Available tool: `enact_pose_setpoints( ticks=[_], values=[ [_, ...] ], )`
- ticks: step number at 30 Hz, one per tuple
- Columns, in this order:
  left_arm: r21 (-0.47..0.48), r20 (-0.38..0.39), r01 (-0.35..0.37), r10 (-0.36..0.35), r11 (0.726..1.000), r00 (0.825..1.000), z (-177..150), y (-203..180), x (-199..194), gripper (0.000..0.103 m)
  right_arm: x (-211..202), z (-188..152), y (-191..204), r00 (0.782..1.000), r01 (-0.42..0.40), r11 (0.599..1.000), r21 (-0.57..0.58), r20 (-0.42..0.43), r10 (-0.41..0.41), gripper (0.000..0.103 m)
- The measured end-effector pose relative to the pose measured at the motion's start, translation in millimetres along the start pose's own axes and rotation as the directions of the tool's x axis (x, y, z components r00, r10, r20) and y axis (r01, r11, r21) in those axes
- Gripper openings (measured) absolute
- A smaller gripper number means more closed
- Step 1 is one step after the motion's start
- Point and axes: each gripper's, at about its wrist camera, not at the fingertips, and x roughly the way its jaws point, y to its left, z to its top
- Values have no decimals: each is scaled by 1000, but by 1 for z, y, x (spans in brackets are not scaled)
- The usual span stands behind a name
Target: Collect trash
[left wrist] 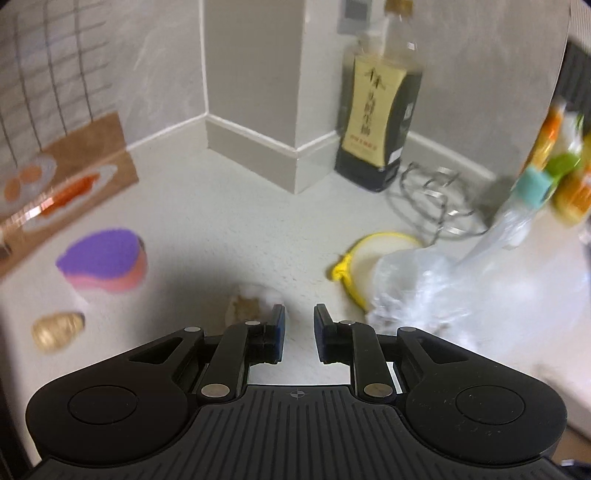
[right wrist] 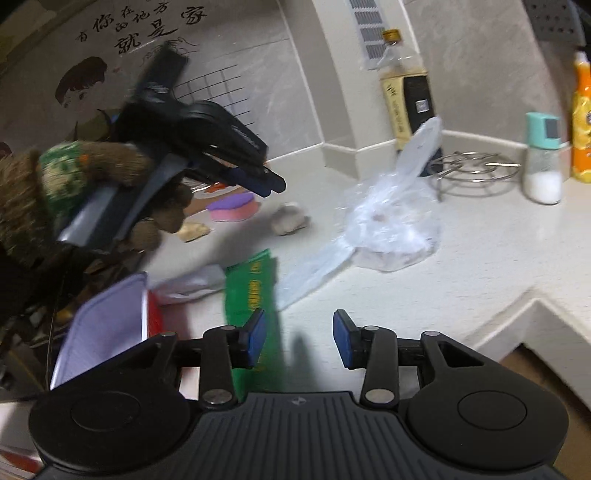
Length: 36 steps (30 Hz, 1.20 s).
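White speckled kitchen counter, corner wall behind. Left gripper hovers narrowly parted and empty, just beside one crumpled brownish wad, likely the next trash. Right gripper is parted wider, empty, over a green wrapper. One clear plastic bag gapes nearby, seemingly for collecting.

The wall sticker reads "有你在的地方就是家"; the dark bottle carries a yellow label, its characters too blurred.
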Motion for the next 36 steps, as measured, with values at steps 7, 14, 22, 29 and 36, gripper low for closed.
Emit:
enact_pose_setpoints(
  ticks=[7, 14, 22, 29, 36],
  values=[
    [162, -29, -121, 127, 979, 991, -9, -24, 26, 21, 7, 1, -14, 1000, -7, 1000, 5, 10, 7, 39],
    [54, -110, 48, -42, 997, 993, -8, -14, 32, 22, 14, -1, -23, 999, -33, 999, 38, 5, 33, 39],
    [136, 75, -154, 145, 979, 987, 8, -8, 13, 22, 20, -4, -32, 999, -34, 997, 71, -1, 34, 39],
    [191, 25, -139, 137, 972, 990, -12, -17, 35, 32, 24, -5, -35, 999, -32, 996, 81, -5, 33, 39],
    [119, -8, -26, 27, 993, 1000, -7, -14, 38, 57, 24, -6, -37, 999, -39, 995, 91, -2, 39, 39]
  ],
)
